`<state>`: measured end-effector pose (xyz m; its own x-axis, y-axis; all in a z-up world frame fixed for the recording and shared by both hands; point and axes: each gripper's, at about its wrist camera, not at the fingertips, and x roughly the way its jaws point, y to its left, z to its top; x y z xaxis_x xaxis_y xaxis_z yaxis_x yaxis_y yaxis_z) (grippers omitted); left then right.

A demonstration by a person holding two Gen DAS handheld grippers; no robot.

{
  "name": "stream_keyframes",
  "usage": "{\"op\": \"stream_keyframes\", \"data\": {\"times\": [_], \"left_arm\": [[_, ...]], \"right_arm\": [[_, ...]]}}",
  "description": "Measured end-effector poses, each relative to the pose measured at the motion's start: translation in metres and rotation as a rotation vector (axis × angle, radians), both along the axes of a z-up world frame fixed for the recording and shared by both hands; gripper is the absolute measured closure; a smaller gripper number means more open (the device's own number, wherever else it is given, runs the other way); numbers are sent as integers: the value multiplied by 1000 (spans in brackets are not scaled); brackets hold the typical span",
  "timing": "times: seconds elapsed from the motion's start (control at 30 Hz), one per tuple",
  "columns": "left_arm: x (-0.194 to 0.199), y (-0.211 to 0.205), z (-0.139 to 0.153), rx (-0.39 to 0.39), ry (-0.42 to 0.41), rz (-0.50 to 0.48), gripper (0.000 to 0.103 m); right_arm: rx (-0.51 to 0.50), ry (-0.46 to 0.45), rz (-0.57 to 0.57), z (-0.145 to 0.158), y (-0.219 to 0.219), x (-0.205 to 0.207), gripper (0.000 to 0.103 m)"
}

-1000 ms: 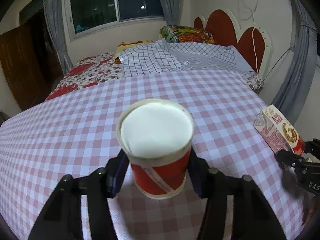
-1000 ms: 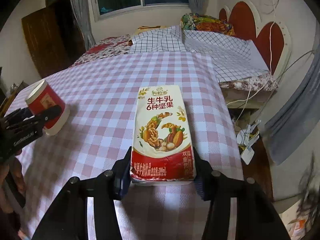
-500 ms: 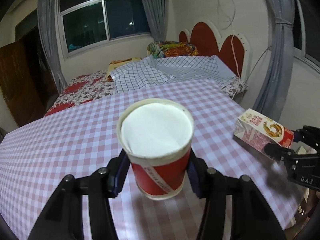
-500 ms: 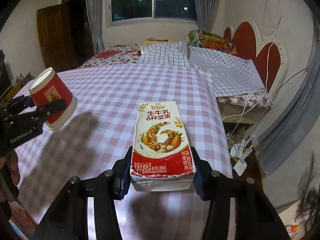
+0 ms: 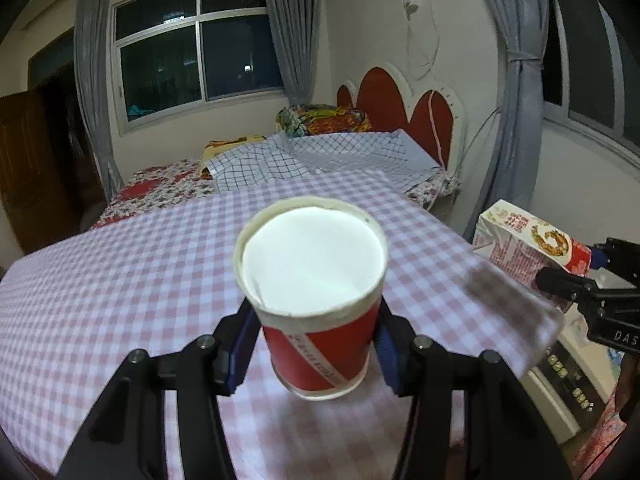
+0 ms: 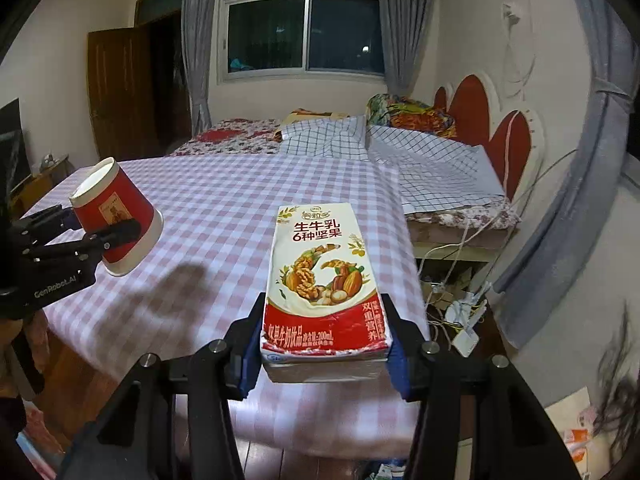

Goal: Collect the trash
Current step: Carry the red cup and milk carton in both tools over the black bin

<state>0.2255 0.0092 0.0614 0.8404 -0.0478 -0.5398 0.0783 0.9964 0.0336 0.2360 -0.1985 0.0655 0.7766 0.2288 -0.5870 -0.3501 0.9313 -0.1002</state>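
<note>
Two items held clear above pink-and-white checked tablecloth (image 5: pixel 120 280). Left gripper (image 5: pixel 316 344) pinches red paper cup with white rim (image 5: pixel 320 340) by its sides, blue pads (image 5: pixel 239 354) pressed on wall. Right gripper (image 6: pixel 324 354) clamps white-and-red nut-milk carton (image 6: pixel 322 280) near its base, carton pointing forward. Bed with checked sheet (image 6: pixel 420 152) behind.

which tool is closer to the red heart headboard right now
Right. The right tool, clamped on the milk carton, is on the headboard side of the table; the left tool, holding the red paper cup, sits farther away.
</note>
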Motion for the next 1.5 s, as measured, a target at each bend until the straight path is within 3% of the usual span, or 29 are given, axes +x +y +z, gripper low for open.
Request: {"op": "stream_keyframes", "data": {"times": [0.43, 0.67, 1.2, 1.5], "left_arm": [[-53, -53, -4, -30, -34, -92, 49], [-67, -68, -23, -43, -9, -129, 49], [-88, -141, -49, -25, 23, -268, 49], [-89, -195, -80, -26, 64, -370, 49]], "right_arm": [[52, -46, -82, -4, -61, -84, 50], [60, -43, -128, -19, -81, -112, 50], [76, 18, -239, -62, -136, -142, 50], [91, 75, -321, -93, -187, -143, 50]]}}
